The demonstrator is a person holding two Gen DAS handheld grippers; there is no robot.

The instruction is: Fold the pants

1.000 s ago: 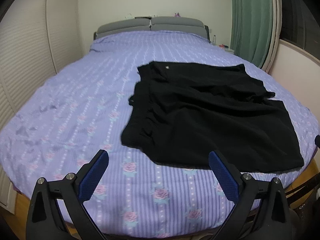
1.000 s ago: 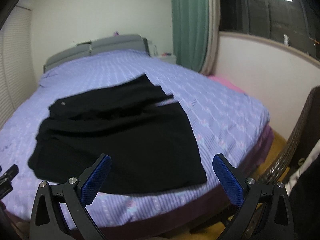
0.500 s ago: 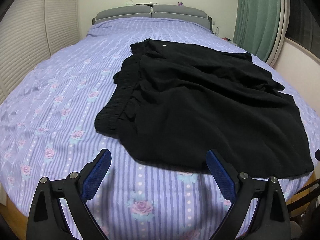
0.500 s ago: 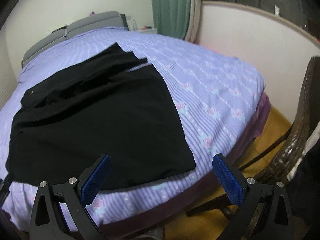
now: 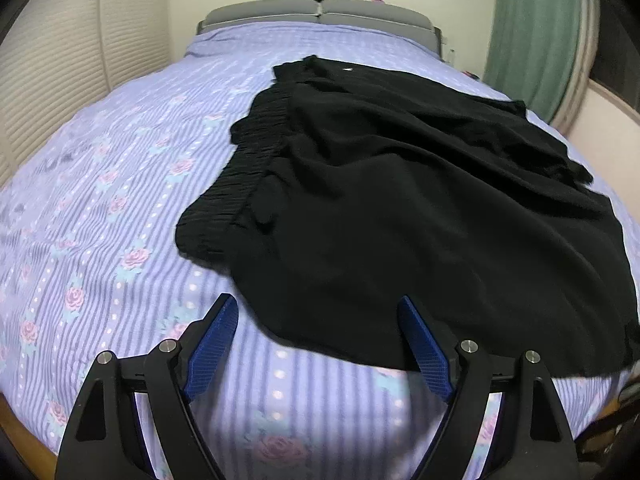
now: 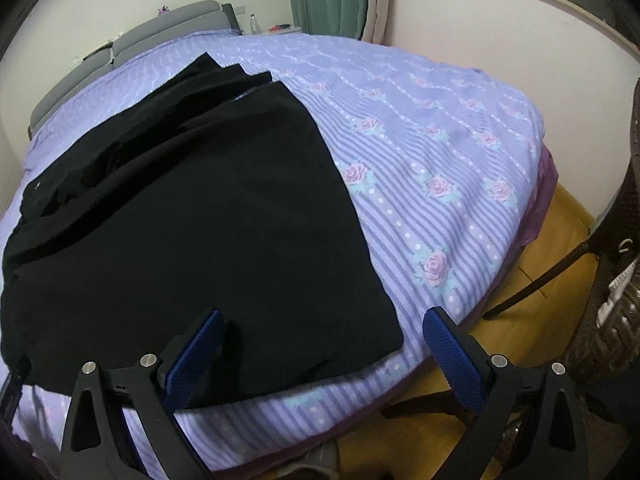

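Observation:
Black pants (image 5: pixel 420 184) lie spread and rumpled on a purple flowered bed (image 5: pixel 100 184), the gathered waistband to the left and the legs running right. My left gripper (image 5: pixel 318 320) is open and empty, just above the near hem of the pants. In the right wrist view the pants (image 6: pixel 200 208) fill the left half. My right gripper (image 6: pixel 322 332) is open and empty over the near right corner of the leg, close to the bed's (image 6: pixel 440 152) front edge.
A grey headboard (image 5: pixel 320 10) stands at the far end. Green curtains (image 5: pixel 532 32) hang at the back right. A white wall (image 6: pixel 500 28) runs beside the bed. A dark wicker chair (image 6: pixel 616 280) stands on the wooden floor (image 6: pixel 552 248) to the right.
Both grippers have moved forward and down toward the near edge of the pants. The pants have not moved. Both grippers stay open.

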